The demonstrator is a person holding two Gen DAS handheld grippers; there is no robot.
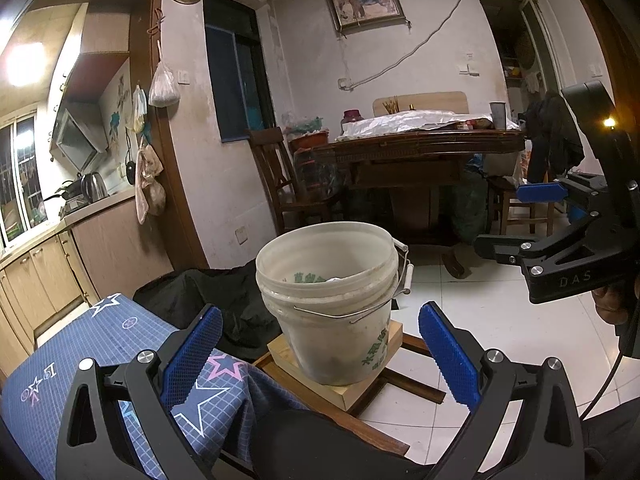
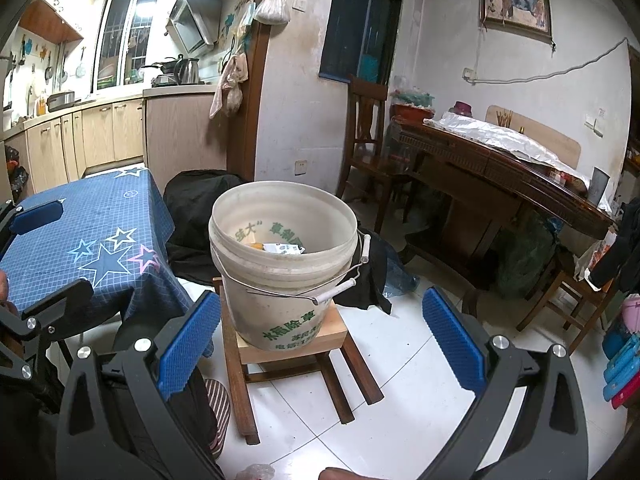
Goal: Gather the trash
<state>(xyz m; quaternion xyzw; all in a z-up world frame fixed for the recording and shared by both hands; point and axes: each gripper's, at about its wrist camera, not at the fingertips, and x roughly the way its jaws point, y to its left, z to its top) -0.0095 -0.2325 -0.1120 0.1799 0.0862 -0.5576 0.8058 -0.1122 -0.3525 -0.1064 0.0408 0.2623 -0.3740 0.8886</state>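
On a pale wooden block [image 1: 340, 394] atop a small wooden stool stands the white plastic bucket [image 1: 332, 304], seen from the left wrist camera just ahead of the left gripper [image 1: 320, 356], whose blue-padded jaws stand wide apart with nothing between them. The bucket's wire handle [image 1: 360, 314] hangs down against its near side, and a scrap of white trash shows low inside. To the left lies a blue star-print tablecloth [image 1: 100, 344]; a black cloth [image 1: 224, 296] is heaped behind it. At the right edge the right gripper [image 1: 516, 224] is held higher, side-on, its jaws parted and empty. A dark wooden dining table [image 1: 420, 148] stands against the far wall. From the right wrist camera, the bucket [image 2: 280, 280] again sits centred on its block on the stool [image 2: 320, 364], beyond the right gripper [image 2: 320, 340], whose jaws are spread wide and hold nothing. Inside the bucket lie a white wrapper [image 2: 286, 248] and an orange scrap [image 2: 257, 246]. The left gripper [image 2: 44, 248] shows at the left edge over the tablecloth [image 2: 92, 224], jaws apart. White floor tiles [image 2: 420, 380] surround the stool.
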